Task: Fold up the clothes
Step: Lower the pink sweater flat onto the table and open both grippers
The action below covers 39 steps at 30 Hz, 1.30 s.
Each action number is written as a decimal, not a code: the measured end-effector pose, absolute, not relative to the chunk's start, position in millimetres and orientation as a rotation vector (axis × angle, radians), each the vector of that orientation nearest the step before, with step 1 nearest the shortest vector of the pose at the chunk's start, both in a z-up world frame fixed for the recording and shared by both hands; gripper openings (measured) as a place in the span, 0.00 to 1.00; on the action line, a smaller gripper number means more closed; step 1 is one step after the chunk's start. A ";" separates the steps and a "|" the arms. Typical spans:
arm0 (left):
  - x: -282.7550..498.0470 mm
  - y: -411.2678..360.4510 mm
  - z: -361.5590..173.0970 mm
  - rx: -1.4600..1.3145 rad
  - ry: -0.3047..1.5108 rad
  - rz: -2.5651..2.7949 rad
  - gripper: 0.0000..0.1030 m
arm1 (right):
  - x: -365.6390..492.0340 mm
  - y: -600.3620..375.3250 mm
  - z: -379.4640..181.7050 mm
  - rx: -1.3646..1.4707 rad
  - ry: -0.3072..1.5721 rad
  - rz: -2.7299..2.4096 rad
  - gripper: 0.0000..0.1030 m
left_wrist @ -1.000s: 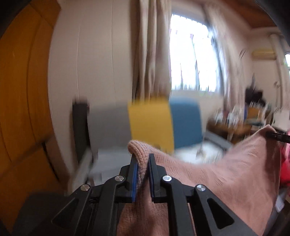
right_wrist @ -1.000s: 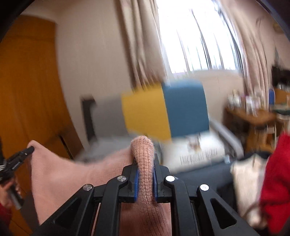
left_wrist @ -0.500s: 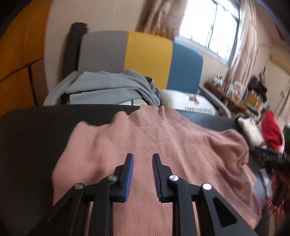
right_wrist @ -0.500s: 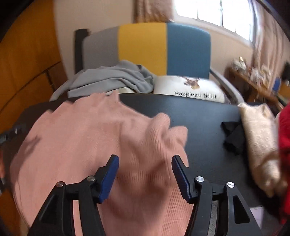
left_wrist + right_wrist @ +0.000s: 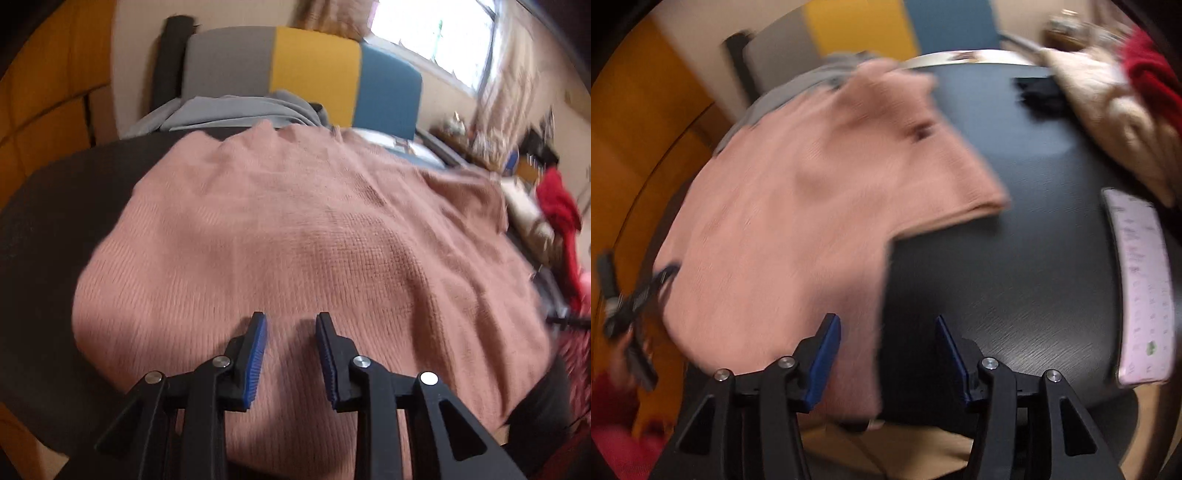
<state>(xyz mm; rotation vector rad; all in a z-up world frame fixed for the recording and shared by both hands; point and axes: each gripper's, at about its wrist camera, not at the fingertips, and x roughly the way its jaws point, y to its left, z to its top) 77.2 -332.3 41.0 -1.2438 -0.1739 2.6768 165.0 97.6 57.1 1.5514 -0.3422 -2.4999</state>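
Note:
A pink knit sweater (image 5: 303, 236) lies spread flat on a round black table (image 5: 48, 229). My left gripper (image 5: 290, 321) is open and empty, just above the sweater's near hem. In the right wrist view the sweater (image 5: 798, 206) covers the table's left half, one sleeve reaching right. My right gripper (image 5: 886, 325) is open wide and empty, over the sweater's right edge and the bare table (image 5: 1015, 258). The left gripper (image 5: 646, 291) shows blurred at the far left of the right wrist view.
A grey, yellow and blue chair (image 5: 306, 74) with grey clothes (image 5: 236, 110) stands behind the table. A cream garment (image 5: 1108, 110), a red garment (image 5: 1152, 74) and a small black item (image 5: 1041, 92) lie at the table's right. A white printed card (image 5: 1145, 288) lies near the right edge.
Both grippers held the sweater up one second ago, then let it go onto the table. Both have since dropped lower and closer to the sweater; the right one has swung right.

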 end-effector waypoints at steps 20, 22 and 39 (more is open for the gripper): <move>82.1 -360.7 27.4 -1.208 -0.305 2.660 0.64 | 86.5 99.9 81.4 1.365 -0.350 -2.671 0.17; 92.1 -362.3 32.7 -1.204 -0.251 2.689 0.64 | 91.1 97.9 75.0 1.390 -0.344 -2.664 0.17; 57.0 -331.3 22.5 -1.190 -0.375 2.535 0.34 | 119.2 48.4 47.5 1.373 -0.274 -2.515 0.21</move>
